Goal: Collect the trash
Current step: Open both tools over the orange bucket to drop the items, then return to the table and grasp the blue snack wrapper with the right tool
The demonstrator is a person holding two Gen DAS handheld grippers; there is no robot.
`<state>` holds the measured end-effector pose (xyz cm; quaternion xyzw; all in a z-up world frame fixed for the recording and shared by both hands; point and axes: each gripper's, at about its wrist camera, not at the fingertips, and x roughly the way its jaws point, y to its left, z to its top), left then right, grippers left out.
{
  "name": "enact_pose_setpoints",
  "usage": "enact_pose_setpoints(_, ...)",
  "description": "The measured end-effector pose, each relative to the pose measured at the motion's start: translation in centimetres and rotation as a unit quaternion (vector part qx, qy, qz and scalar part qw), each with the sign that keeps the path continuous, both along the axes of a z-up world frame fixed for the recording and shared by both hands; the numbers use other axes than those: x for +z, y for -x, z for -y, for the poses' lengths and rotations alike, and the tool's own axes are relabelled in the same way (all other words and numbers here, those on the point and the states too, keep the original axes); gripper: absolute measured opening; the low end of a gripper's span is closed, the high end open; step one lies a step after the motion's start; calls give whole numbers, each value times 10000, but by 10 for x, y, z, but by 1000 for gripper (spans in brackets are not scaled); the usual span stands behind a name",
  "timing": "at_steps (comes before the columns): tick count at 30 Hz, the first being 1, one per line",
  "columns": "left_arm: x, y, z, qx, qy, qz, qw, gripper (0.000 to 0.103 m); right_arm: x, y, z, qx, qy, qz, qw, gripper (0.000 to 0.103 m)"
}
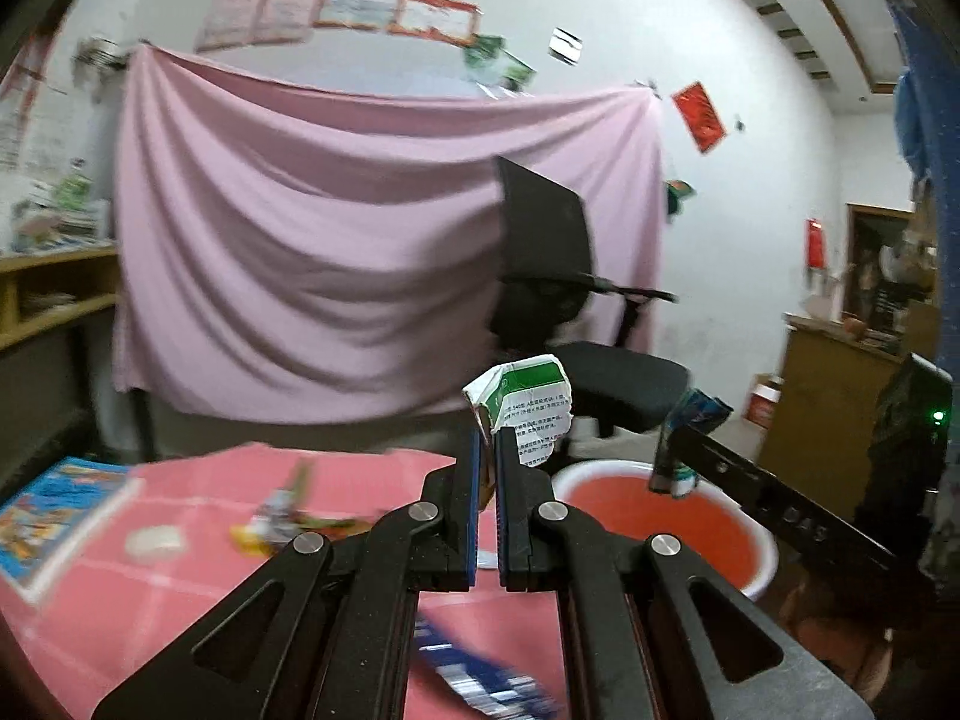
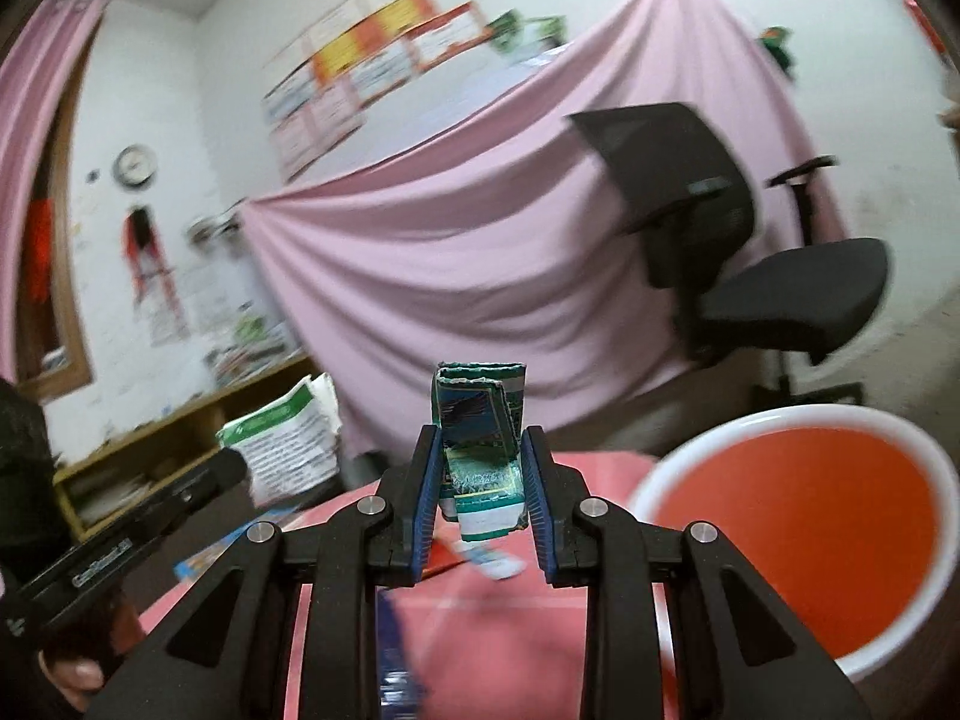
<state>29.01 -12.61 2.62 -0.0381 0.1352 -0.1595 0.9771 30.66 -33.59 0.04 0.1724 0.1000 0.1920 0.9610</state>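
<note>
My left gripper (image 1: 487,450) has its jaws pinched tight on a torn white-and-green carton scrap (image 1: 528,402) printed with small Chinese text; the characters are too fine for me to read. My right gripper (image 2: 480,462) holds a folded teal wrapper (image 2: 480,438) between narrow jaws, its print too crumpled to make out. Both pieces hang above the pink counter (image 1: 180,588), near the red basin (image 2: 798,516) with the white rim. More wrappers (image 1: 282,516) lie on the counter beside a colourful book (image 1: 54,522).
</note>
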Motion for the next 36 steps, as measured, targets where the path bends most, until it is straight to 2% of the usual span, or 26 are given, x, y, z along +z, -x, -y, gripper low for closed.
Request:
enact_pose_setpoints(3, 0, -16, 34, -347, -51, -273, 9990, 3, -2, -5, 25, -453, -134, -186, 9987, 25)
enact_pose_setpoints(6, -5, -37, 66, -610, -130, -707, 9955, 3, -11, -19, 51, -947, -295, -705, 9926, 26)
enact_pose_setpoints(10, -24, -70, 97, -773, -49, -1506, 9856, 3, -28, -33, 78, -1194, -587, -1250, 9832, 27)
enact_pose_setpoints(13, -35, -84, 105, -808, 83, -1890, 9786, 3, -37, -42, 95, -1208, -619, -1605, 9777, 27)
enact_pose_setpoints(15, -43, -94, 112, -823, 116, -2139, 9733, 3, -43, -48, 103, -1152, -586, -1929, 9727, 33)
enact_pose_setpoints(17, -48, -102, 116, -827, 174, -2333, 9687, 8, -48, -50, 112, -1144, -588, -2092, 9694, 46)
enact_pose_setpoints(20, -55, -111, 115, -865, 249, -2761, 9569, 9, -51, -47, 122, -1175, -658, -2163, 9670, 51)
enact_pose_setpoints(22, -55, -114, 110, -812, 373, -2894, 9530, 9, -50, -44, 125, -1214, -677, -2167, 9663, 51)
enact_pose_setpoints(24, -48, -112, 101, -749, 493, -2884, 9533, 10, -49, -41, 126, -1249, -679, -2171, 9658, 53)
enact_pose_setpoints(25, -43, -111, 96, -710, 537, -2838, 9547, 15, -47, -41, 126, -1253, -687, -2162, 9658, 54)
enact_pose_setpoints(27, -32, -102, 85, -611, 554, -2676, 9600, 32, -39, -35, 124, -1199, -738, -2004, 9695, 60)
enact_pose_setpoints(28, -23, -97, 78, -502, 537, -2509, 9652, 41, -35, -32, 122, -1183, -735, -1888, 9721, 73)
enact_pose_setpoints(29, -19, -94, 75, -446, 519, -2384, 9688, 42, -28, -24, 117, -1214, -696, -1679, 9758, 85)
enact_pose_setpoints(31, -7, -85, 65, -368, 423, -2118, 9757, 42, -16, -15, 109, -1240, -575, -1386, 9809, 86)
enact_pose_setpoints(33, 3, -74, 55, -245, 268, -1903, 9811, 49, -6, -7, 99, -1212, -472, -1114, 9852, 88)
enact_pose_setpoints(34, 9, -68, 48, -147, 194, -1750, 9843, 56, -1, -2, 94, -1229, -429, -972, 9867, 94)
enact_pose_setpoints(35, 12, -63, 43, -70, 155, -1622, 9866, 58, 3, 2, 89, -1234, -393, -821, 9882, 103)
enact_pose_setpoints(36, 15, -55, 36, 41, 109, -1457, 9893, 58, 8, 7, 84, -1229, -364, -653, 9896, 103)
